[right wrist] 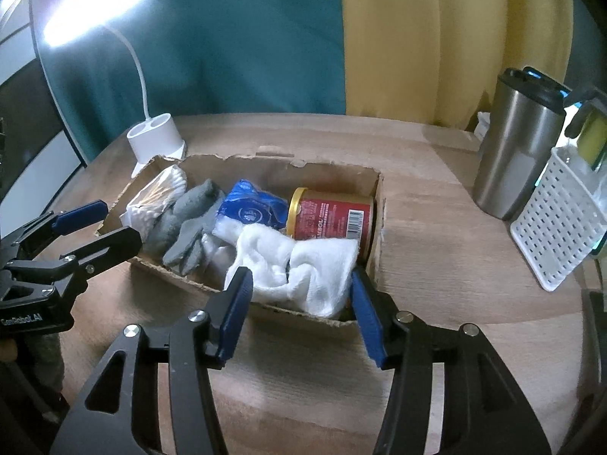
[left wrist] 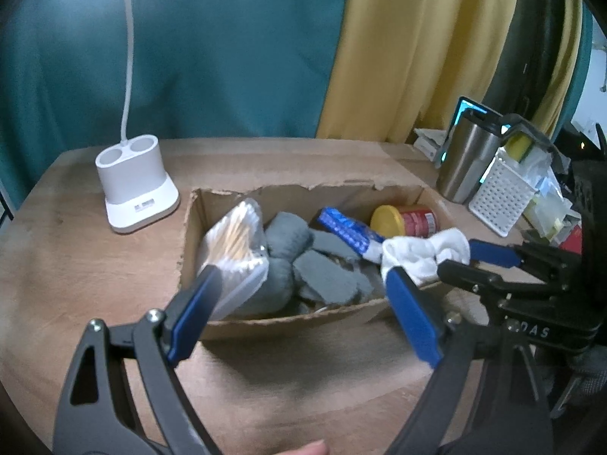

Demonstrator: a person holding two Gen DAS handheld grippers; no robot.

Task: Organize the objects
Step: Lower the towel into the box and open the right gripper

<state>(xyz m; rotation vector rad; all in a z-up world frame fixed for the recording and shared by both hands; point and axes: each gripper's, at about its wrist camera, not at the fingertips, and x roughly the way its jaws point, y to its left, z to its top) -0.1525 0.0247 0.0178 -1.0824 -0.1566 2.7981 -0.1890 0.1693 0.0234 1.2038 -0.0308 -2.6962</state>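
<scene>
The white sock (right wrist: pixel 303 269), long axis crosswise at the cardboard box's (right wrist: pixel 265 174) near-right corner, is flanked by the right gripper (right wrist: pixel 301 305), spread wide; the left gripper (left wrist: pixel 303 295) is likewise wide and empty.

- Red can (right wrist: pixel 333 218), yellow lid, barcode.
- Grey socks (right wrist: pixel 189 227); white cloth (right wrist: pixel 303 269).
- Blue packet (right wrist: pixel 252 208), perhaps patterned.
- Brown cardboard box (right wrist: pixel 330 174).
</scene>
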